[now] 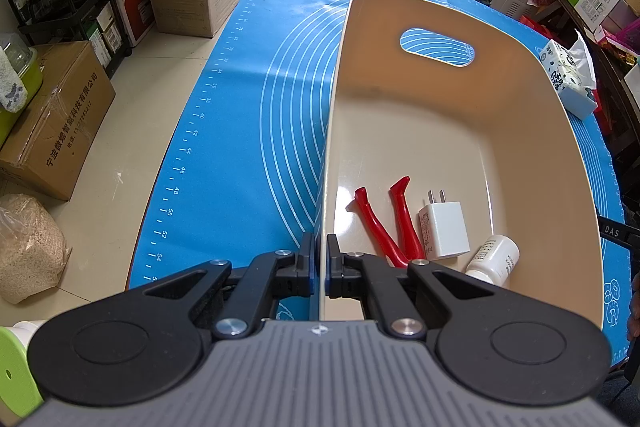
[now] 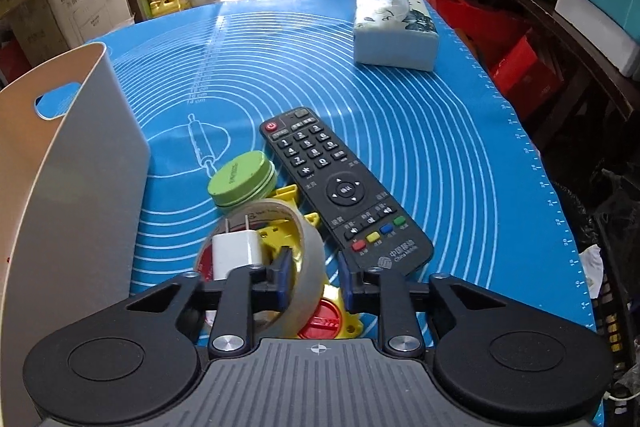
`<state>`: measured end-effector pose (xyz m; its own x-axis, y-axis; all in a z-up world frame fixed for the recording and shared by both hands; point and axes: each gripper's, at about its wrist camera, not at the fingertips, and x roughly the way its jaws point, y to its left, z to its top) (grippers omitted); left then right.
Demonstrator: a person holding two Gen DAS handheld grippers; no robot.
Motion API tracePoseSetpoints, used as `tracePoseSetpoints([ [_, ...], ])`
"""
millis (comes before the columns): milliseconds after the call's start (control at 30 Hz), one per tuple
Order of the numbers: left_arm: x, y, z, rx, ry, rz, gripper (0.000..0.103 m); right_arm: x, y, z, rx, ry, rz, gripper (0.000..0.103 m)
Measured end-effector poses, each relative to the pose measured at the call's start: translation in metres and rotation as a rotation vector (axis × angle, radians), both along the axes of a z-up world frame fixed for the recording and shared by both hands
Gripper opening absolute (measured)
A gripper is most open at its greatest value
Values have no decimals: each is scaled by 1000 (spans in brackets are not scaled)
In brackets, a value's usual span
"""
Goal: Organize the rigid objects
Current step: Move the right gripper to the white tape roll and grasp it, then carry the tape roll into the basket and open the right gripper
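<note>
A: What is being gathered, and where is it?

B: A tape roll (image 2: 276,255) is lying on the cluttered pile beside the beige bin (image 2: 72,187), with a white charger (image 2: 236,247) seen through its ring and a yellow toy (image 2: 288,227) beneath. The right gripper (image 2: 314,277) is set over the roll's wall: one of its fingers (image 2: 285,273) is inside the ring, the other outside, still spread a little, so a firm pinch is not yet seen.

A: How should the step be done well?

B: The wall should be squeezed squarely before lifting, and the charger should be kept clear of the inner finger. The black remote control (image 2: 340,187) just beside the outer finger is best left undisturbed.

A: And the bin?

B: Its rim is pinched by the left gripper (image 1: 320,267), fingers pressed onto the wall, so it is steadied on the counter's blue mat (image 1: 248,131). Red-handled pliers (image 1: 388,223), another charger (image 1: 444,227) and a white bottle (image 1: 496,259) are already inside. A tissue box (image 2: 394,31) and a green tin (image 2: 242,183) lie further out.
</note>
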<state>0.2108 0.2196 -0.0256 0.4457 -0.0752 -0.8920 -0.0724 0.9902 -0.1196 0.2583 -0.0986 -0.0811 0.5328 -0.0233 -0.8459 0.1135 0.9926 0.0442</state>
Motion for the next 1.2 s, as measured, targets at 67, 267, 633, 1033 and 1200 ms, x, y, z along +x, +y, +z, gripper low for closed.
tracePoseSetpoints([
  [67,0,0,0,-1,0,0,6,1,3,1,-12,2,4,23],
  [267,0,0,0,-1,0,0,6,-4,-6,3,24,-31,-32,23],
  [633,0,0,0,-1,0,0,6,-15,-2,33,10,-122,-28,18],
  [1033,0,0,0,-2,0,0,6,-20,-7,49,-5,-170,-44,17],
  [1200,0,0,0,-2,0,0,6,-22,-6,64,2,-204,-42,17],
])
